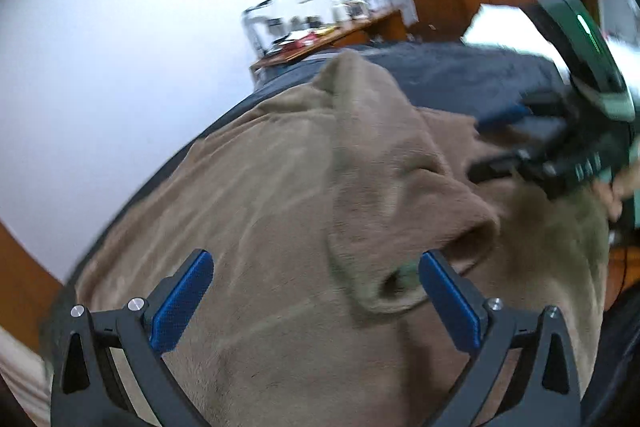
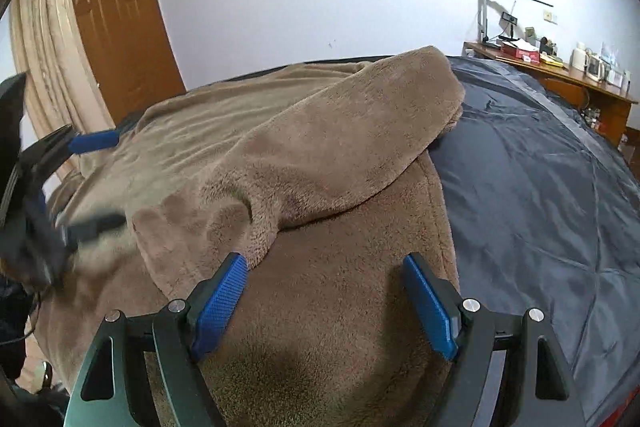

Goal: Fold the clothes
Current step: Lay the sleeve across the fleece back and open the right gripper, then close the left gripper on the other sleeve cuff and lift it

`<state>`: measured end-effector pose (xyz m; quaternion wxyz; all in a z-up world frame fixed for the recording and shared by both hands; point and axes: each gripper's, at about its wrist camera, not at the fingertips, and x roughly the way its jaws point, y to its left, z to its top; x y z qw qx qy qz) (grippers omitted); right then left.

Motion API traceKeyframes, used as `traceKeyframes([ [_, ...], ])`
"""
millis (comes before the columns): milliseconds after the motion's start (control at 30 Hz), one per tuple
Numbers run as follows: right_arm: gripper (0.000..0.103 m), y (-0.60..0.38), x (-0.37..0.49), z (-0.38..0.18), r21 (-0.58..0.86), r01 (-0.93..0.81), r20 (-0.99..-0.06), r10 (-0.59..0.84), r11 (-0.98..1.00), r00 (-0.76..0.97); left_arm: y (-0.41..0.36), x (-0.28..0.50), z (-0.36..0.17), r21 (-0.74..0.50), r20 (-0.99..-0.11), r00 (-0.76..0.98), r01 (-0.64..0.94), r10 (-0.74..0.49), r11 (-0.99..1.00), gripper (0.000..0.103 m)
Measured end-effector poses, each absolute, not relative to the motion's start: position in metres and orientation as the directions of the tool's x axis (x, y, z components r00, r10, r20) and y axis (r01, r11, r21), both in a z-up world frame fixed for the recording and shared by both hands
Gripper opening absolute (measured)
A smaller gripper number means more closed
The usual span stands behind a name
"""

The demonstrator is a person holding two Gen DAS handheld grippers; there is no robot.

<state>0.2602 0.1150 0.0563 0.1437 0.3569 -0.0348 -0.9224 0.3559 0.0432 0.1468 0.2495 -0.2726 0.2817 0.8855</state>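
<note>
Sleeve [image 2: 340, 147] laid across brown fleece garment [image 2: 320, 327]. Left gripper [image 1: 316, 303], right gripper [image 2: 324, 303]: jaws apart, empty. Next: pinch hem edges evenly, fold square, avoid dragging.

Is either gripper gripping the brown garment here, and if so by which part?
Neither. The left gripper and right gripper are both open above the brown fleece garment, nothing clamped between their pads.

Both grippers' fingers [image 1: 188, 301] [image 2: 222, 303] apart, empty
</note>
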Motion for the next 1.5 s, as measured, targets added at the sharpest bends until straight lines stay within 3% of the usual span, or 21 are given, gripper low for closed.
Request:
traceKeyframes([
  [333, 0.082, 0.134, 0.259, 0.053, 0.268, 0.228, -0.619, -0.349, -0.936, -0.703, 0.079, 0.347, 0.133, 0.397, -0.671, -0.694, -0.635, 0.262, -0.663, 0.102],
  [433, 0.082, 0.132, 0.258, 0.052, 0.268, 0.228, -0.617, -0.349, -0.936, -0.706, 0.096, 0.35, 0.13, 0.421, -0.678, -0.689, -0.65, 0.257, -0.632, 0.09],
  [533, 0.082, 0.135, 0.258, 0.05, 0.286, 0.222, -0.608, -0.355, -0.932, -0.71, 0.107, 0.349, 0.13, 0.434, -0.681, -0.689, -0.653, 0.249, -0.62, 0.048],
  [567, 0.082, 0.136, 0.258, 0.05, 0.293, 0.217, -0.604, -0.357, -0.931, -0.712, 0.108, 0.346, 0.131, 0.42, -0.686, -0.682, -0.654, 0.252, -0.629, 0.029],
  [600, 0.082, 0.138, 0.258, 0.051, 0.301, 0.212, -0.599, -0.357, -0.93, -0.717, 0.108, 0.341, 0.134, 0.386, -0.694, -0.67, -0.655, 0.264, -0.649, 0.019],
  [667, 0.082, 0.142, 0.259, 0.05, 0.319, 0.203, -0.587, -0.361, -0.926, -0.724, 0.099, 0.331, 0.15, 0.301, -0.685, -0.661, -0.639, 0.306, -0.708, 0.012],
  [833, 0.082, 0.141, 0.26, 0.05, 0.315, 0.205, -0.586, -0.36, -0.927, -0.726, 0.03, 0.306, 0.231, -0.042, -0.526, -0.714, -0.52, 0.462, -0.853, 0.01],
  [1033, 0.082, 0.137, 0.262, 0.05, 0.285, 0.211, -0.591, -0.345, -0.935, -0.729, -0.094, 0.289, 0.287, -0.445, -0.341, -0.792, -0.338, 0.506, -0.829, 0.01],
  [1133, 0.082, 0.137, 0.261, 0.05, 0.286, 0.209, -0.593, -0.344, -0.935, -0.728, -0.134, 0.284, 0.278, -0.528, -0.36, -0.804, -0.243, 0.474, -0.814, 0.01],
  [1300, 0.082, 0.135, 0.258, 0.05, 0.277, 0.207, -0.598, -0.337, -0.938, -0.727, -0.174, 0.274, 0.23, -0.588, -0.47, -0.788, -0.058, 0.399, -0.807, 0.01],
  [1500, 0.082, 0.135, 0.256, 0.05, 0.277, 0.205, -0.604, -0.336, -0.939, -0.723, -0.192, 0.267, 0.189, -0.607, -0.538, -0.756, 0.04, 0.373, -0.794, 0.01],
])
